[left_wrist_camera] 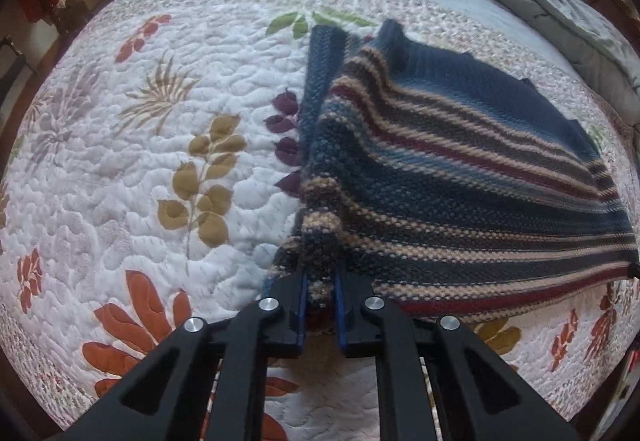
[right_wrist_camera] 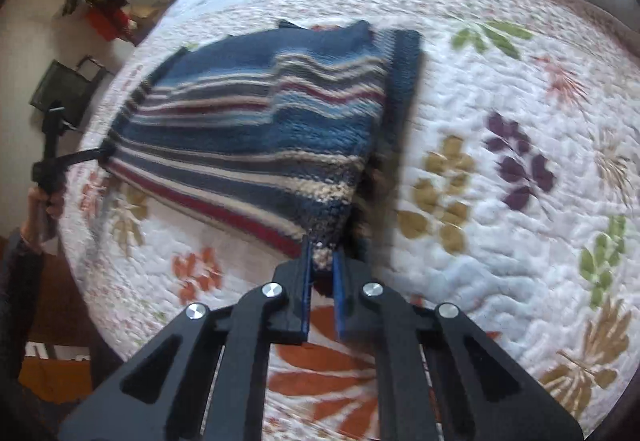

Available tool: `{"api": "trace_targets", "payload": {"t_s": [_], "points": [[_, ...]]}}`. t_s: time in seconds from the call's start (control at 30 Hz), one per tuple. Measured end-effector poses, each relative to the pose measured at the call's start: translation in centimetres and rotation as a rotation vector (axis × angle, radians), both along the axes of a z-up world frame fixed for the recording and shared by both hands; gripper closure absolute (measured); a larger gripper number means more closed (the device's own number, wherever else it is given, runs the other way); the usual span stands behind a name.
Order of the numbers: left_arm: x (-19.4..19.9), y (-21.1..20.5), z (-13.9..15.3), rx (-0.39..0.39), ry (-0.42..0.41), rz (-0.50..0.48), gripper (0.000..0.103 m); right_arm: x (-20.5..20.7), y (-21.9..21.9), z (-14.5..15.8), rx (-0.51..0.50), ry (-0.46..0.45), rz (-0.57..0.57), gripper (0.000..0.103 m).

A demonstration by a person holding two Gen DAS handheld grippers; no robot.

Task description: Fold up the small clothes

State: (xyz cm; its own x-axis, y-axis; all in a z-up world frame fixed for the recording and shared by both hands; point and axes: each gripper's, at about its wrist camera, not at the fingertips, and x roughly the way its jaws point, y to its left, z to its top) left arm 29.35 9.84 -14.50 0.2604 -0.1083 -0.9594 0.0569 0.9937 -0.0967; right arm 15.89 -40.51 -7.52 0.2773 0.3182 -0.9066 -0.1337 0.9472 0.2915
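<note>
The floral quilt (left_wrist_camera: 120, 169) covers the bed. On its middle lies the striped knitted sweater (left_wrist_camera: 460, 169), near hem raised. Left gripper (left_wrist_camera: 321, 281) has its jaws narrowed onto one hem corner; right gripper (right_wrist_camera: 321, 255) likewise pinches the opposite corner. Recommended: carry both corners evenly toward the sweater's collar, hem taut and level, to avoid a skewed fold.
</note>
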Motion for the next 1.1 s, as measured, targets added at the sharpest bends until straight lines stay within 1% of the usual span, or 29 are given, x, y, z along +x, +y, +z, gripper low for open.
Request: {"api": "trace_targets", "payload": {"t_s": [0.07, 0.13, 0.2, 0.23, 0.27, 0.3, 0.33, 0.37, 0.4, 0.43, 0.5, 0.53, 0.6, 0.63, 0.7, 0.83, 0.97, 1.1], "points": [[0.4, 0.2, -1.6, 0.009, 0.025, 0.003, 0.092, 0.2, -1.1, -2.1, 0.004, 0.050, -0.035, 0.095], [0.5, 0.2, -2.5, 0.016, 0.023, 0.010, 0.091, 0.5, -1.3, -4.1, 0.006, 0.077, -0.053, 0.095], [0.4, -0.2, -2.3, 0.041, 0.012, -0.001, 0.090, 0.5, -1.6, -5.0, 0.025, 0.078, -0.072, 0.094], [0.2, -0.5, -2.0, 0.054, 0.007, -0.017, 0.089, 0.6, -1.6, -4.9, 0.030, 0.070, -0.078, 0.093], [-0.1, -0.8, -1.7, 0.062, 0.003, -0.025, 0.085, 0.5, -1.6, -4.7, 0.034, 0.065, -0.080, 0.088], [-0.4, -0.8, -1.3, 0.062, 0.005, -0.029, 0.079, 0.4, -1.7, -4.4, 0.036, 0.062, -0.077, 0.084], [-0.7, -0.7, -0.9, 0.051, 0.008, -0.029, 0.074, 0.2, -1.7, -3.9, 0.030, 0.053, -0.077, 0.078], [-1.1, -0.5, -0.4, 0.035, 0.006, -0.021, 0.062, -0.1, -1.9, -3.4, 0.021, 0.045, -0.084, 0.063], [-1.5, -0.5, 0.1, 0.022, 0.003, -0.008, 0.051, -0.6, -2.1, -2.7, 0.021, 0.033, -0.094, 0.055], [-2.0, -0.1, 0.6, 0.003, -0.005, 0.004, 0.048, -0.9, -2.3, -2.2, 0.033, 0.021, -0.099, 0.047], [-2.8, 0.5, 1.0, -0.041, 0.001, 0.008, 0.040, -1.6, -2.8, -1.5, 0.069, 0.008, -0.119, 0.045], [-3.2, 0.8, 1.1, -0.060, 0.010, 0.014, 0.038, -1.9, -3.0, -1.3, 0.089, 0.009, -0.125, 0.044], [-3.7, 1.2, 1.0, -0.082, 0.021, 0.013, 0.036, -2.2, -3.2, -1.2, 0.122, 0.016, -0.137, 0.040], [-3.7, 1.3, 0.8, -0.079, 0.024, 0.014, 0.036, -2.1, -3.3, -1.3, 0.129, 0.021, -0.140, 0.038], [-3.7, 1.7, 0.4, -0.068, 0.025, 0.030, 0.036, -1.9, -3.5, -1.5, 0.134, 0.031, -0.146, 0.038], [-2.0, 2.1, -0.9, -0.126, 0.062, 0.068, 0.036, -0.6, -3.4, -2.8, 0.179, 0.061, -0.159, 0.037], [-0.6, 1.4, -1.9, -0.127, 0.070, 0.059, 0.036, 0.9, -2.8, -4.6, 0.198, 0.099, -0.163, 0.036], [0.4, -0.1, -2.2, -0.089, 0.069, 0.042, 0.034, 2.2, -1.4, -5.5, 0.182, 0.110, -0.141, 0.034]]}}
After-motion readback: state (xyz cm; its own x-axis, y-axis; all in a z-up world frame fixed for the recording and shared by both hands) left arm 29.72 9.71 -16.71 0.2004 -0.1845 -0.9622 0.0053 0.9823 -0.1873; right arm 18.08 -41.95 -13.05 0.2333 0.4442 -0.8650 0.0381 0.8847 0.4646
